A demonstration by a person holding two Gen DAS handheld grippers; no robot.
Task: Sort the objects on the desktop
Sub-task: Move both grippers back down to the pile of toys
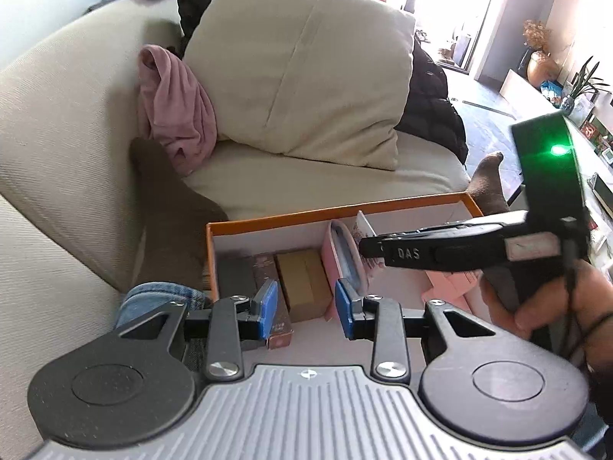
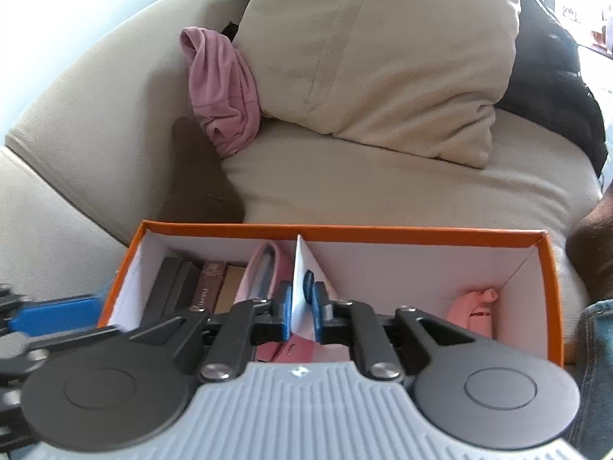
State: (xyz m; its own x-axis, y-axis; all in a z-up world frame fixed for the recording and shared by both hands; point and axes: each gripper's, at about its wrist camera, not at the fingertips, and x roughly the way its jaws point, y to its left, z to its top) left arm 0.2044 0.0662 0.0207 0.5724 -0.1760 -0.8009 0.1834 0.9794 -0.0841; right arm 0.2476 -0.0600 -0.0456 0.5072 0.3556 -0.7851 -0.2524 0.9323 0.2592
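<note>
A beige sofa (image 2: pixel 383 191) carries everything. On its seat sits an orange-rimmed box (image 2: pixel 345 230) with white inner walls. Behind the box, a large cream cushion (image 2: pixel 383 57) leans against the sofa back. To the left of that cushion, beyond the box's far-left corner, a bunched pink garment (image 2: pixel 222 88) lies wedged in the corner of the sofa. Behind the box to the right, past the cushion, a black padded garment (image 2: pixel 555 88) lies on the seat.
</note>
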